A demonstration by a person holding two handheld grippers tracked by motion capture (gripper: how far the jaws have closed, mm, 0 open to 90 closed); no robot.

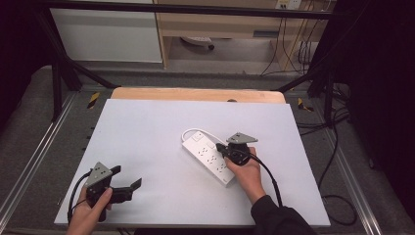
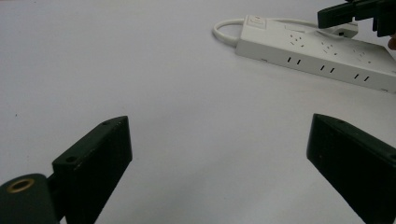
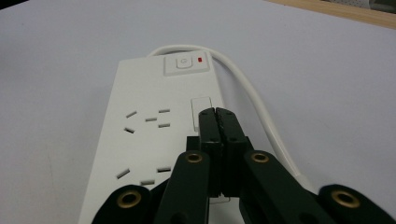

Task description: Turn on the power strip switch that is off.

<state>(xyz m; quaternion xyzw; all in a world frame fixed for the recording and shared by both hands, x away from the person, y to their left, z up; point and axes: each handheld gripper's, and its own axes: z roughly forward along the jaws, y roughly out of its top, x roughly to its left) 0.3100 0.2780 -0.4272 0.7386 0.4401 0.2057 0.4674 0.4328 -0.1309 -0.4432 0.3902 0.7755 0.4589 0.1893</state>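
Holding: your right gripper (image 3: 218, 116) has its jaws pressed flat together, with nothing between them.
Tips: they sit over the power strip (image 1: 209, 156), near a small white cover below the switch (image 3: 183, 64).
Left: your left gripper (image 2: 219, 154) has its jaws wide apart and holds nothing, low over the bare desk (image 1: 147, 137).
Strip: it lies a little right of the middle of the desk, cord (image 3: 252, 93) looping at the far end.
Risk: I think a hard push could slide the strip, because nothing pins it down.

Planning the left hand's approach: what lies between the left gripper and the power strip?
Nothing: in the left gripper view, bare white table runs from the open left gripper to the power strip.
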